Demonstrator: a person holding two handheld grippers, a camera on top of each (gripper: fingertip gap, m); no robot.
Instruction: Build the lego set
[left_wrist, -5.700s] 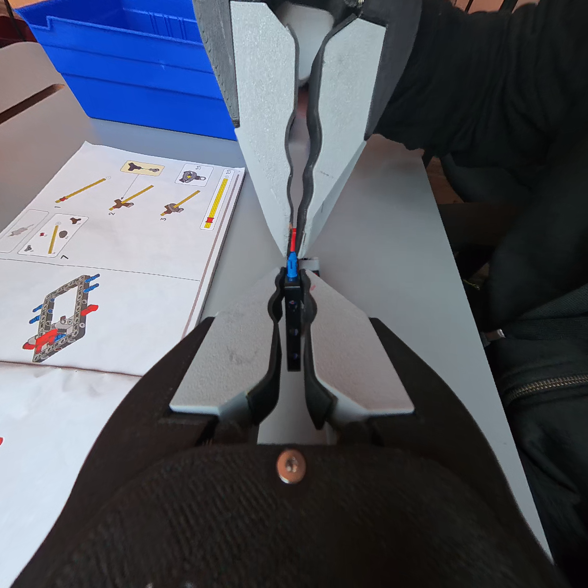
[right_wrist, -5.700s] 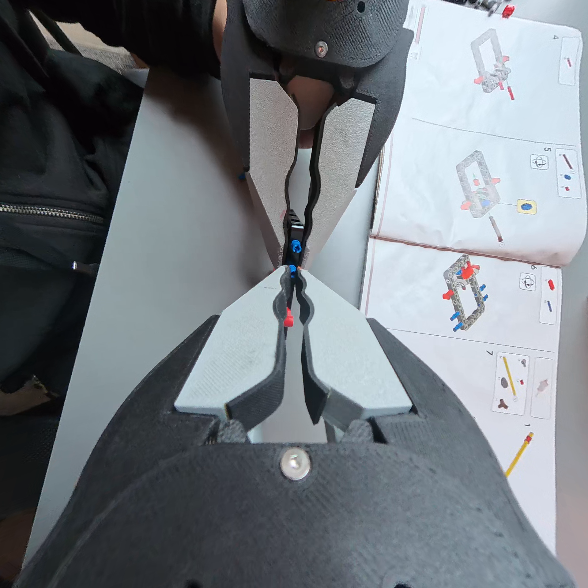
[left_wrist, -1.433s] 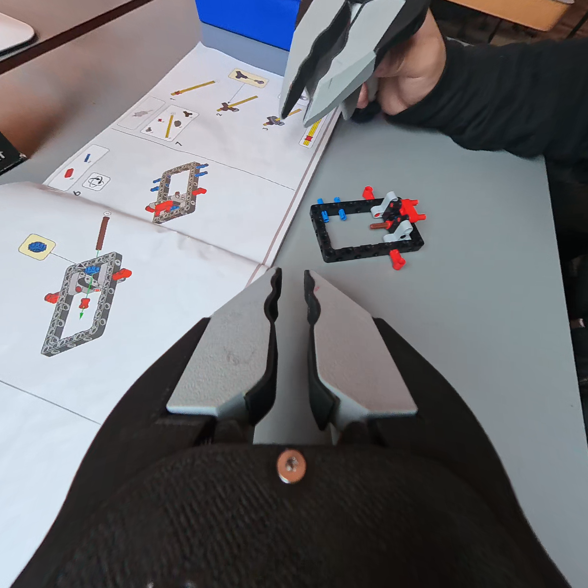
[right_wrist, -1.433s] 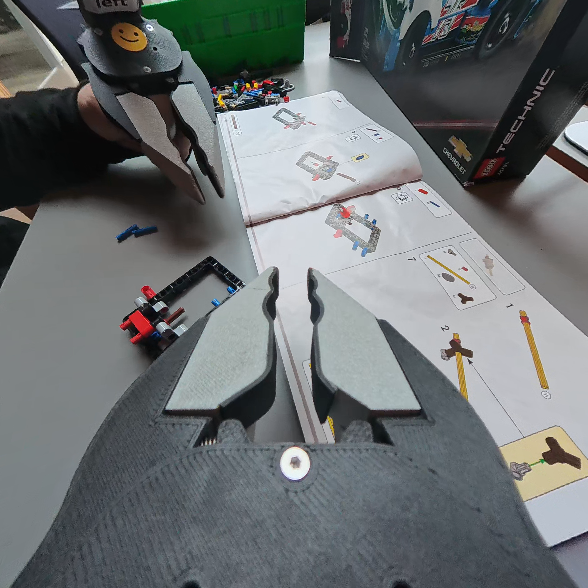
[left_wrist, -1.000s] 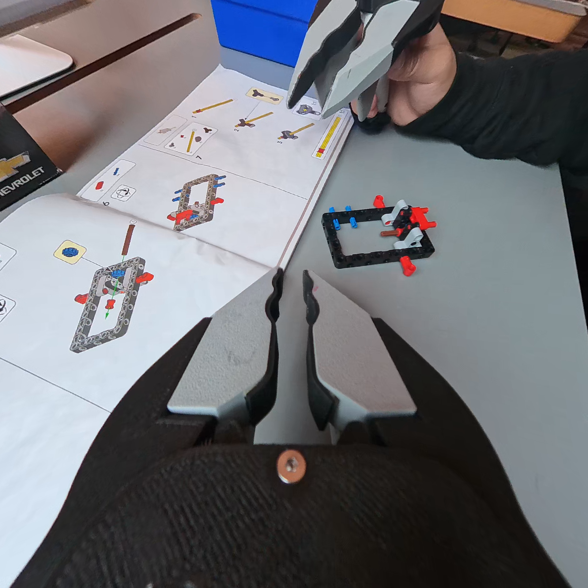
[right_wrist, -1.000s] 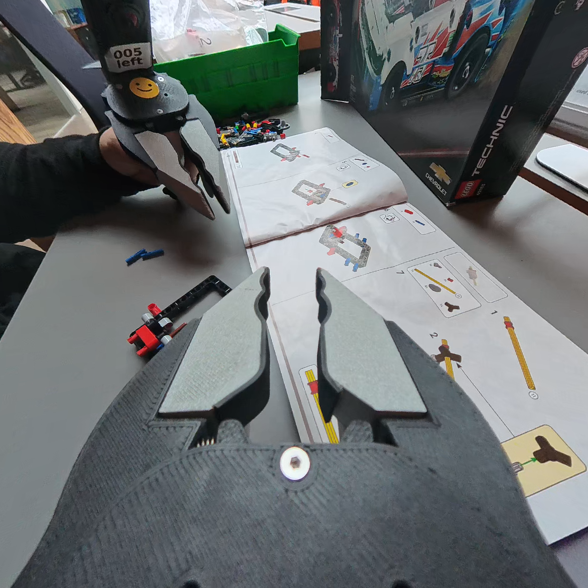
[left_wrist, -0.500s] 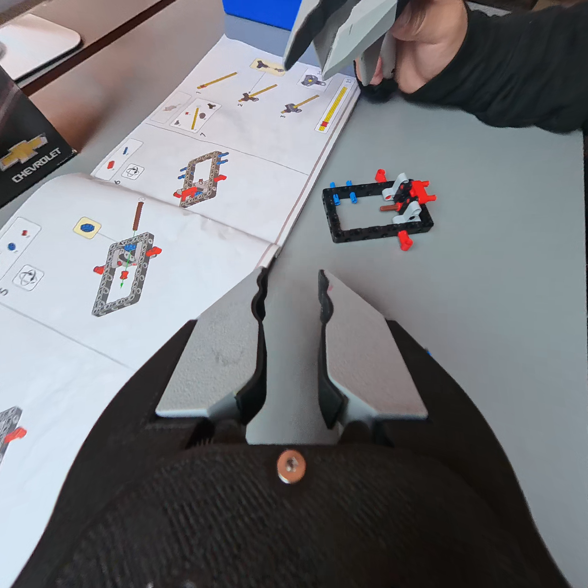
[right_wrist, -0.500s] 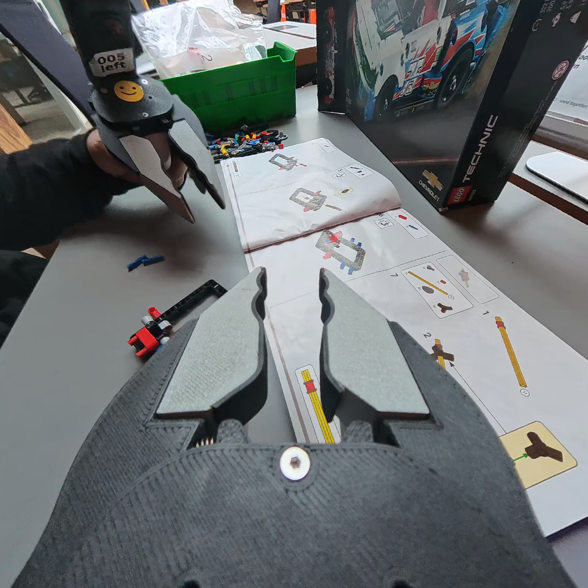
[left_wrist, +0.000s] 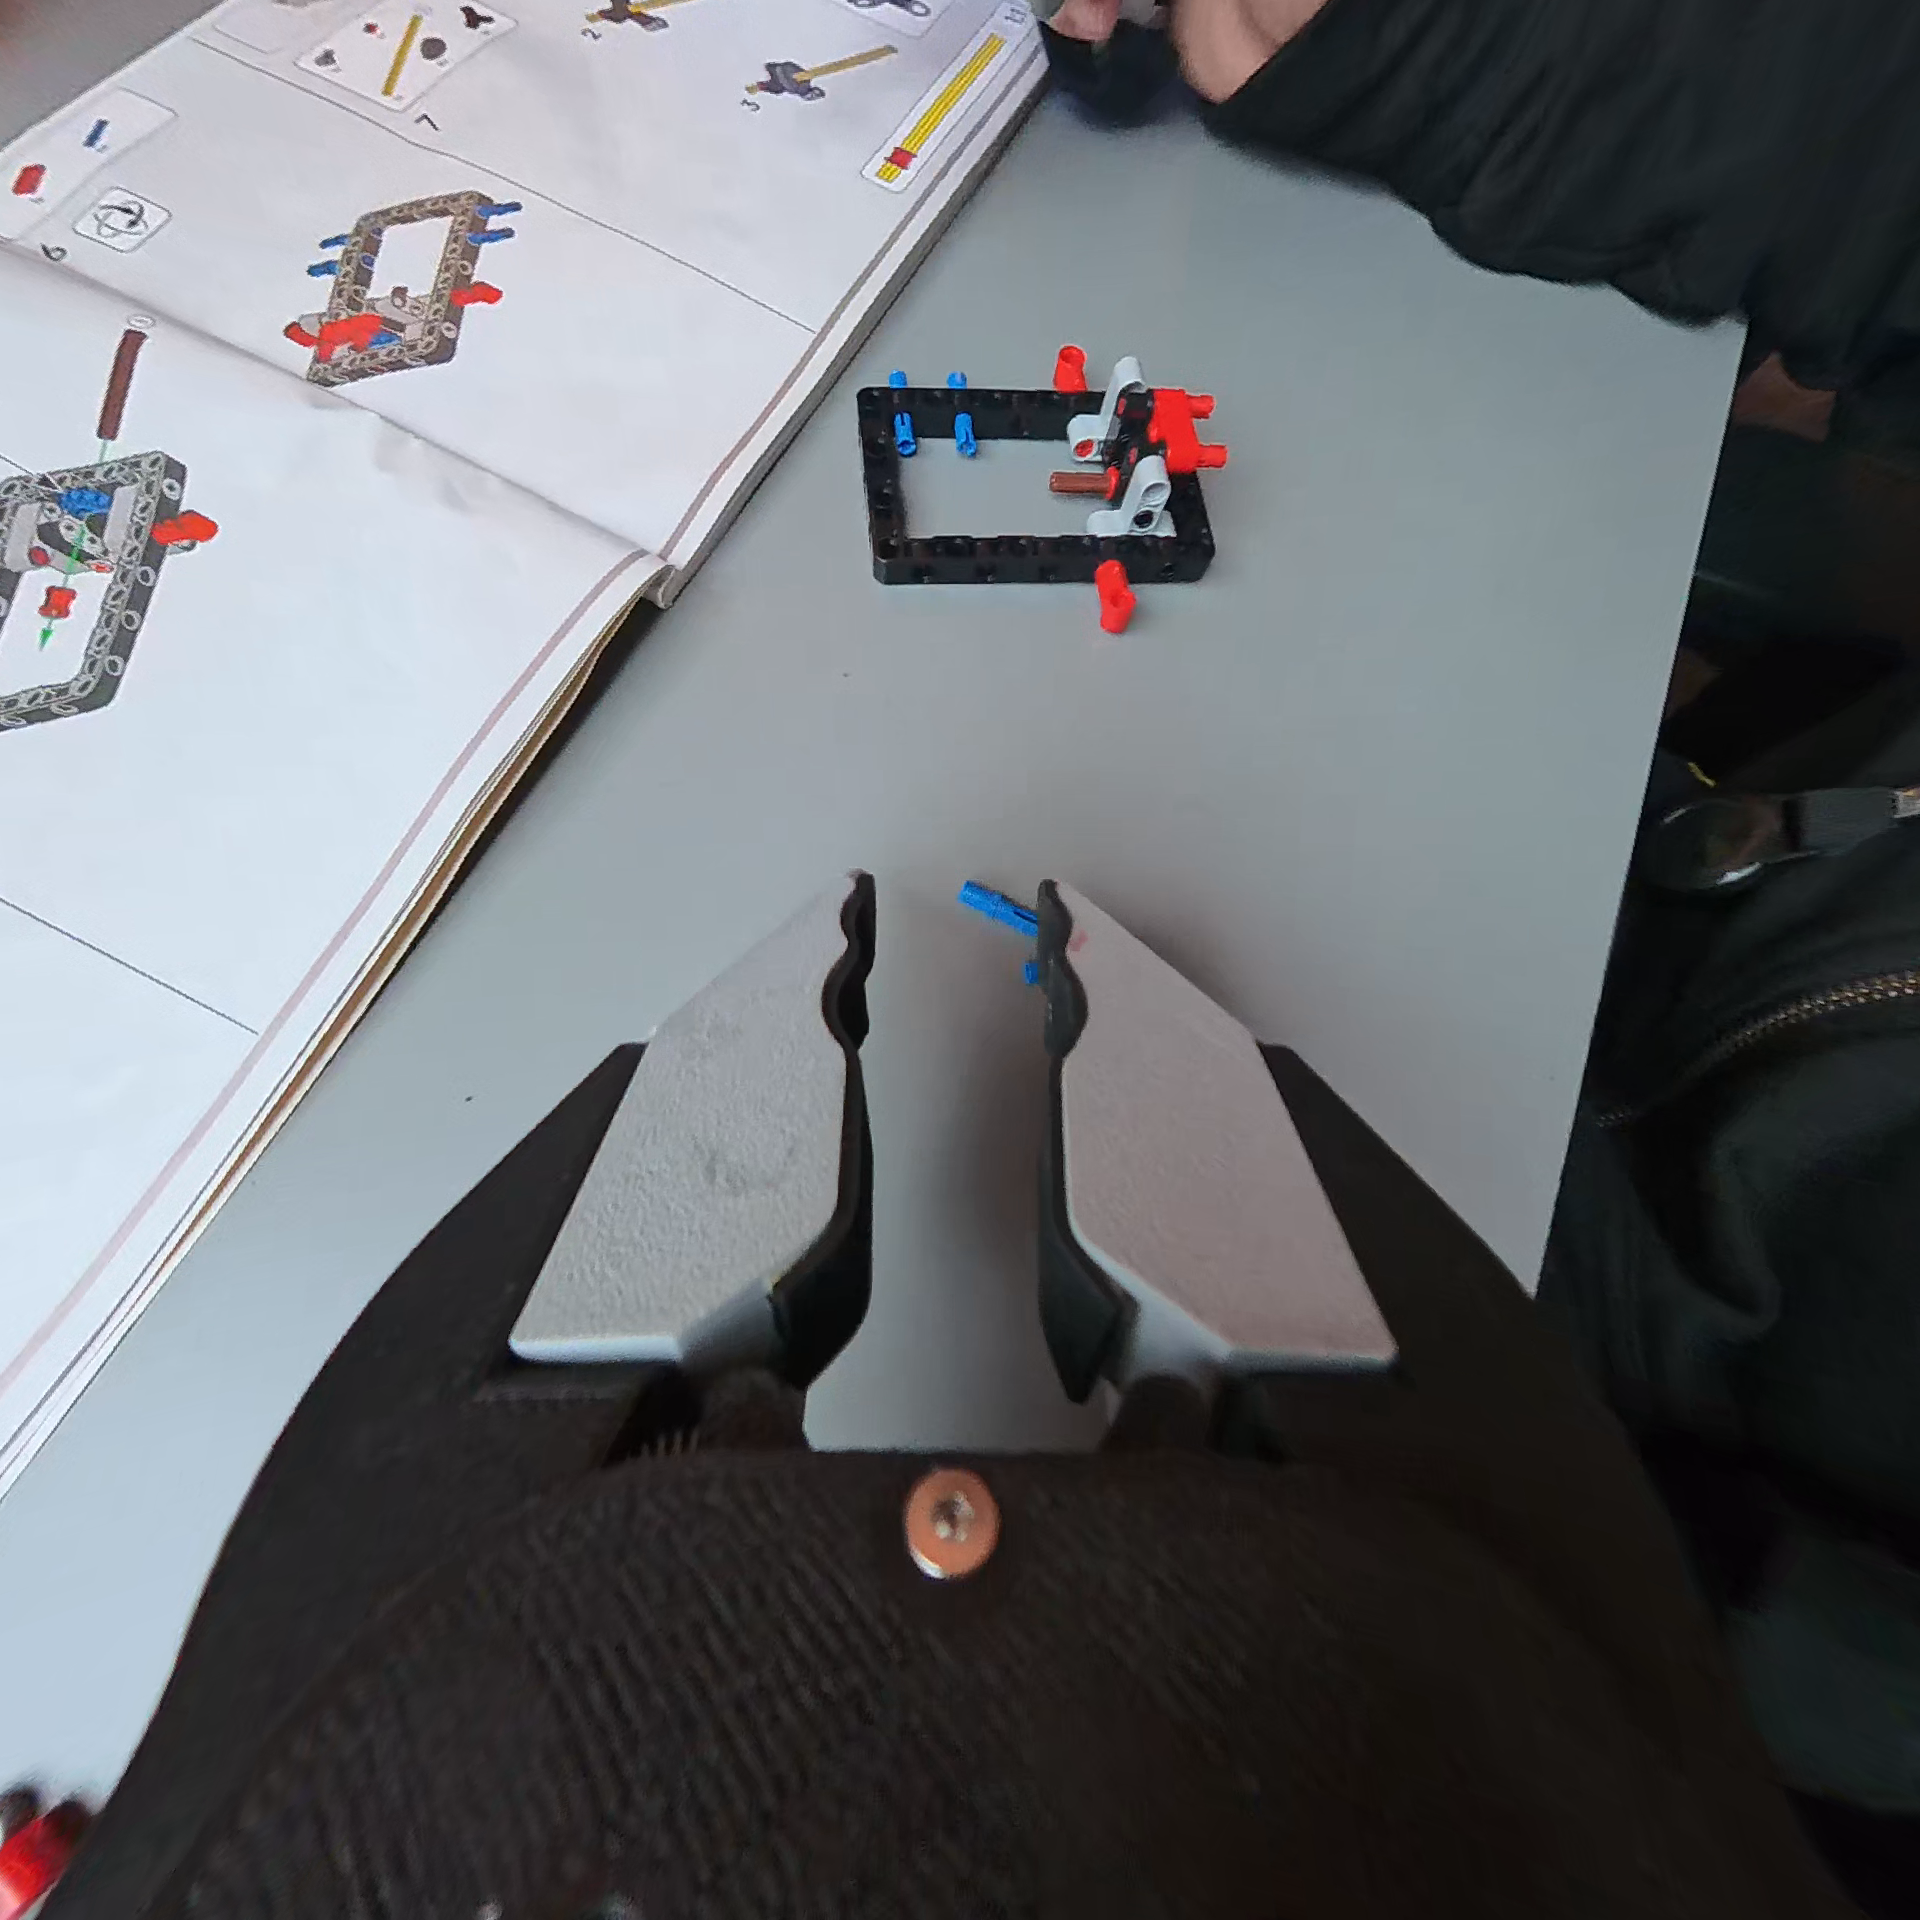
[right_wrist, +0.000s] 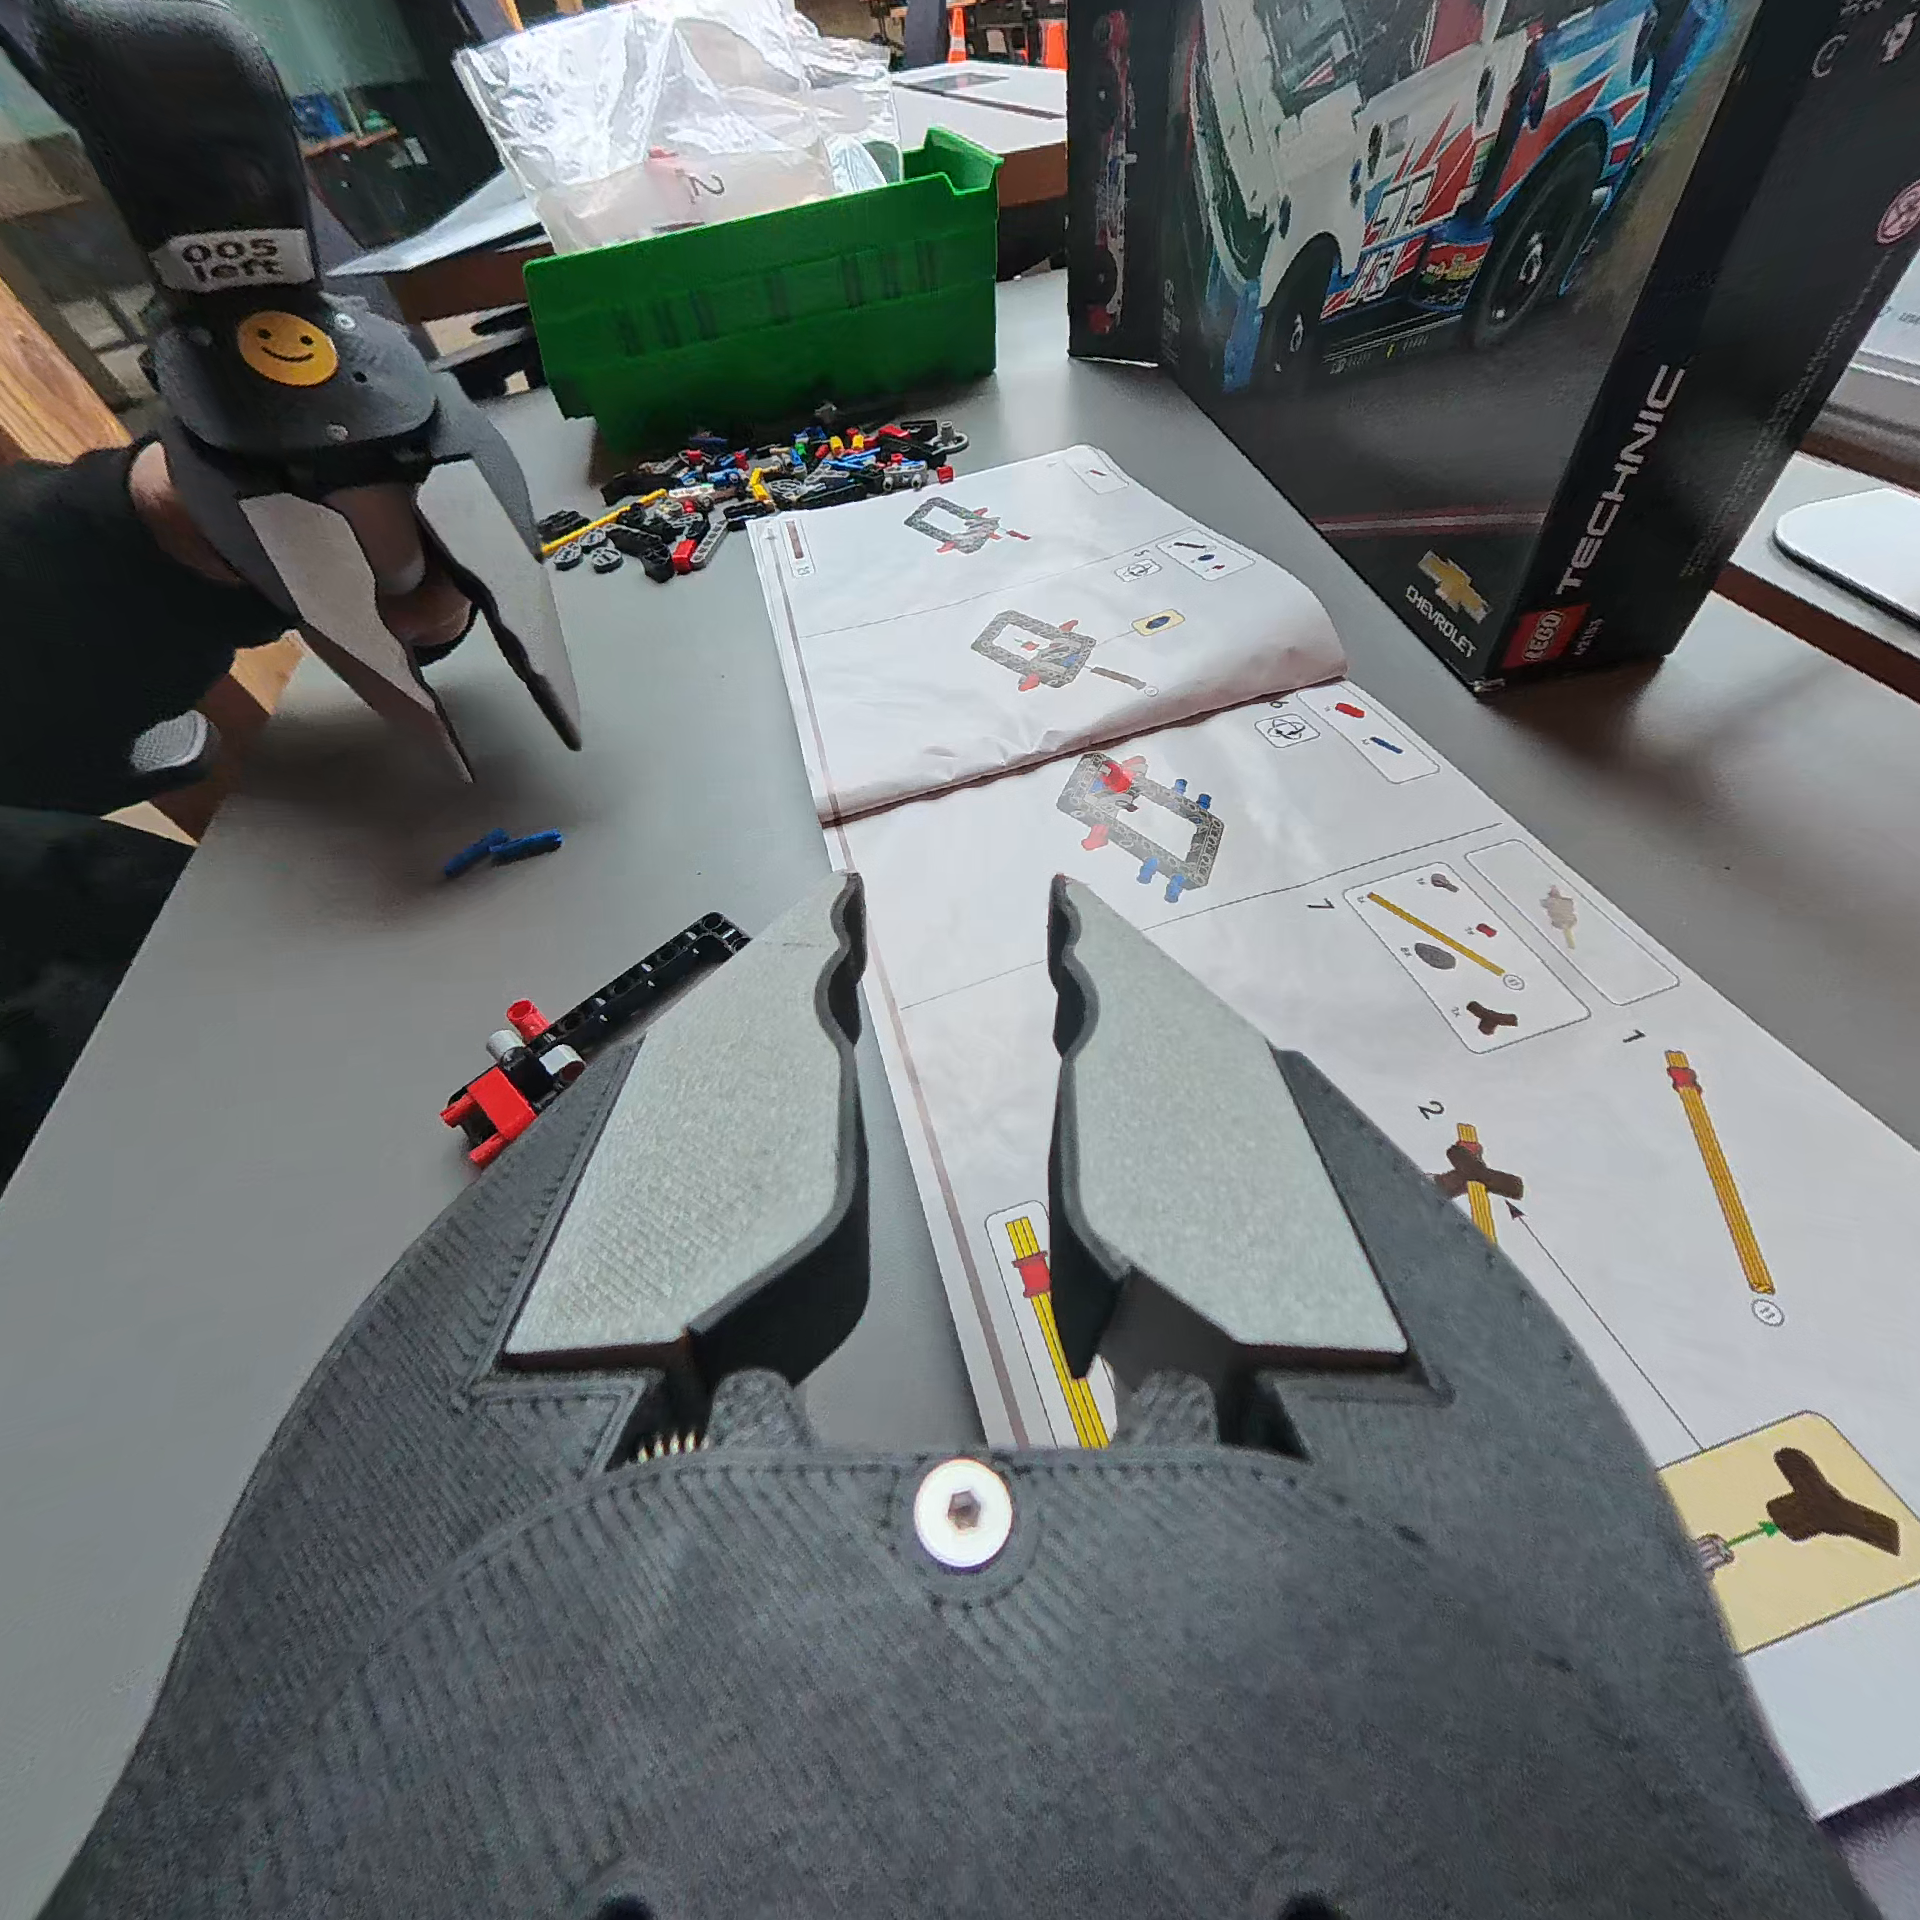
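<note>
Left wrist view: the left gripper (left_wrist: 956, 894) is hanging over the grey table (left_wrist: 1351, 790) with its jaws parted and nothing between them; loose blue pins (left_wrist: 997, 906) are lying on the table just beside its right fingertip. Farther ahead, the black lego frame (left_wrist: 1034, 483) with red, blue and grey parts is lying flat beside the open instruction booklet (left_wrist: 416, 540).

Right wrist view: the right gripper (right_wrist: 951, 894) is hovering over the booklet's edge, jaws apart and empty. The frame is showing partly behind its left finger, and a pile of loose pieces (right_wrist: 748, 488) is lying before a green bin (right_wrist: 769, 301).
</note>
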